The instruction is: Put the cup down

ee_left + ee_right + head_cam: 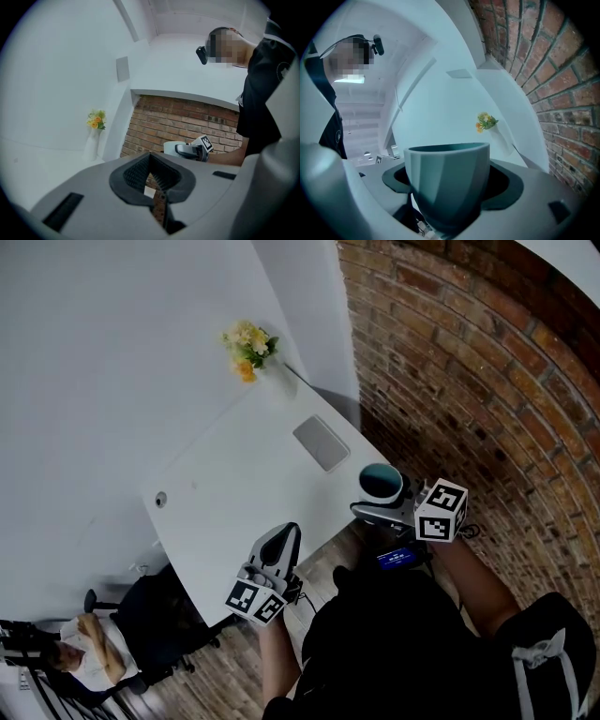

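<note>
The right gripper (382, 510) is seen clamped on the cup (447, 178). In the right gripper view the dark pads are pressed against both flanks of the teal body below the rim. The cup is held upright, its long axis close to vertical, and in the head view its open mouth is turned up toward the camera. From there the white table (234, 493) is found to the left of the cup and beyond it, with the cup at the table's near right corner, right at the edge. The coming move is judged to turn on this relation: the cup must be carried a little inward over the top before it is lowered, or part of its base may be left off the edge. The grey pad (321, 442) lies just inward of the cup, and the vase of flowers (249, 343) stands well apart at the far corner. The left gripper (152, 180) is held lower on the near side of the table with its jaws drawn together on nothing. It is the farther of the two from the cup and is judged to have no part in the placing. The underside of the cup is covered by the gripper body in every view, so it cannot be told whether the base touches the table or hangs above it. In the left gripper view the cup is small, pale and set against the brick wall (187, 122), and no tabletop can be made out beneath it.
</note>
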Available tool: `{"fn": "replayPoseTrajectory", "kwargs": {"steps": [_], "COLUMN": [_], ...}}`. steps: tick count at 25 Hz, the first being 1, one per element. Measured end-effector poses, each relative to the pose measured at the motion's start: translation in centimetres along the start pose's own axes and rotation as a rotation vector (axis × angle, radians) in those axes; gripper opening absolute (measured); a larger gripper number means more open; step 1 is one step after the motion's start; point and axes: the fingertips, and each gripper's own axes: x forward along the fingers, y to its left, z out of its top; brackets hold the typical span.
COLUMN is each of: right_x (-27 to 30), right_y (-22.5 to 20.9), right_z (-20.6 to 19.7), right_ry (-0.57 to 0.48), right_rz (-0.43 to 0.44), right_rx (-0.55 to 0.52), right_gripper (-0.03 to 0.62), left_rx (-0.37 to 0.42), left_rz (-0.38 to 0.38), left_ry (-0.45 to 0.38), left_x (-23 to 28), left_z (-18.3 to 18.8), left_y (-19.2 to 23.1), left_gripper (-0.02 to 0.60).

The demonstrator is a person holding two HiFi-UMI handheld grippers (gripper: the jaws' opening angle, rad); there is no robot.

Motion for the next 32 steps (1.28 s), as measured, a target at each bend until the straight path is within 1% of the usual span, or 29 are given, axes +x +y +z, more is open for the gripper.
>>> {"fn": "replayPoseTrajectory", "kwargs": {"steps": [8,19,23,27,32], "right_x": [1.7,2.6,3.3,5.1,9.5], "right_y": [0.6,0.1,-1.5,-3.7,-8.4], "right_z": [-0.5,-0.5,0.0,0.0,-0.1], "right_ry": [0.015,0.032,0.036,0.064,0.096], "right_rz": [-0.002,-0.001,-0.008,0.006,0.009], "right_rx": [0.003,-0.005,-0.033,-0.056,-0.097], "right_gripper": [0.417,0.417,0.417,0.417,0.417], "left_rx": [-0.027,-0.039,-0.038,-0.036,-0.008], "left_rz": [-0.018,-0.027,-0.027,-0.022,-0.022], "left_ry": [0.002,-0.005,-0.004,0.017,0.042], "left_x": [-0.6,-0.7,-0.4,0.3,3.2], "left_z": [-0.6,-0.2,0.1,-0.2,0.1], "left_y": [1.0,1.5,1.9,2.6,5.4], "left_gripper": [0.008,0.008,0.008,0.008,0.008]}}
